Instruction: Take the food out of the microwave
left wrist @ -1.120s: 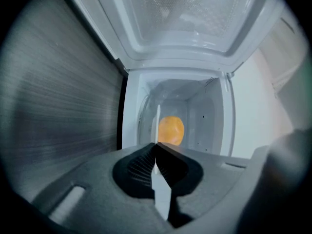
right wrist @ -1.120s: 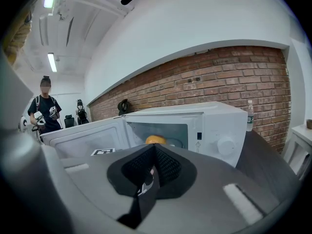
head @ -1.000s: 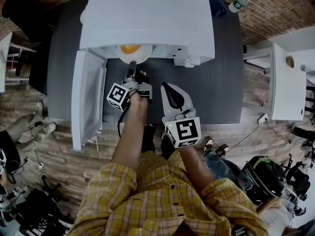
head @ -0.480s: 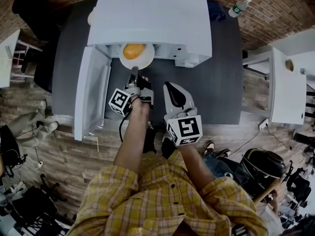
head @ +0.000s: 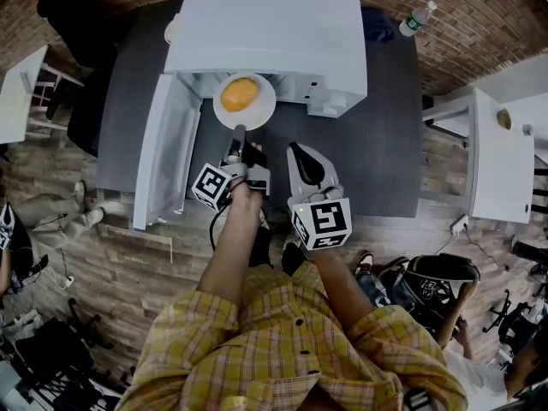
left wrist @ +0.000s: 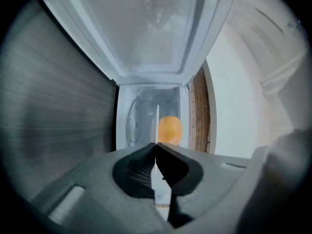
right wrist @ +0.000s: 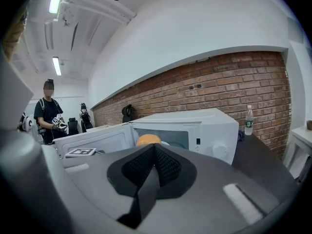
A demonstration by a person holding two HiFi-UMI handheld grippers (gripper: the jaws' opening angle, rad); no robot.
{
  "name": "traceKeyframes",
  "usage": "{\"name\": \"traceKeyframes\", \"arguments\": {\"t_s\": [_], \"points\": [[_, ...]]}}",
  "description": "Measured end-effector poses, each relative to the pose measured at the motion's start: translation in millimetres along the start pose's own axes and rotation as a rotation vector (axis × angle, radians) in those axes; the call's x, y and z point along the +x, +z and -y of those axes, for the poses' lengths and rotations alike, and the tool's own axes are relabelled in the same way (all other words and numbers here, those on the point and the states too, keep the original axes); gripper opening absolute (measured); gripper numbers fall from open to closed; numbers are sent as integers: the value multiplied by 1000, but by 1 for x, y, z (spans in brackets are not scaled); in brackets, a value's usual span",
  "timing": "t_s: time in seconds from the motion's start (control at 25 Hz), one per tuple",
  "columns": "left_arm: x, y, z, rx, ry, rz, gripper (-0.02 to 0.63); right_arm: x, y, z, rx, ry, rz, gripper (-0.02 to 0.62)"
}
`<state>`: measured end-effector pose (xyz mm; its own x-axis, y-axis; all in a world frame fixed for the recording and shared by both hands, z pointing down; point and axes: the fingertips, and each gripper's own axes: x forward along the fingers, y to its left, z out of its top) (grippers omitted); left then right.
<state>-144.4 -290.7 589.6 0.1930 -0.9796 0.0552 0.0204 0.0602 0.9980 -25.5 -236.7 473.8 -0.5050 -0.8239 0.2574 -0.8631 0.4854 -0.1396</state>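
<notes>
A white plate [head: 259, 108] carrying an orange food lump [head: 239, 93] sits half out of the white microwave [head: 265, 32], over the dark table. My left gripper [head: 241, 133] is shut on the plate's near rim; in the left gripper view the plate [left wrist: 157, 126] shows edge-on between the jaws, with the orange food [left wrist: 170, 129] beyond. My right gripper [head: 297, 154] is shut and holds nothing, hovering just right of the left one. In the right gripper view the food [right wrist: 148, 140] peeks over the jaws.
The microwave door [head: 163, 157] stands open to the left. A water bottle [head: 414, 18] lies at the table's back right. A white side table [head: 498, 157] is on the right. People stand behind in the right gripper view [right wrist: 49, 112].
My left gripper has pulled the plate with the food toward me, out of the microwave cavity. The right gripper has barely moved.
</notes>
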Motion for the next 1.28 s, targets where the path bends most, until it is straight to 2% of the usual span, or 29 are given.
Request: {"name": "traceKeyframes", "arguments": {"t_s": [0.12,0.44,1.28], "points": [[-11,-5,5,-11,0,-3,5,-4,2,-2,-2,2,5,6],[-33,-18,37,-51,-60,0,6,-16,11,-2,-5,9,22,6],[-76,-46,131,-77,-125,16,6,-56,43,-7,-24,38,77,6]]}}
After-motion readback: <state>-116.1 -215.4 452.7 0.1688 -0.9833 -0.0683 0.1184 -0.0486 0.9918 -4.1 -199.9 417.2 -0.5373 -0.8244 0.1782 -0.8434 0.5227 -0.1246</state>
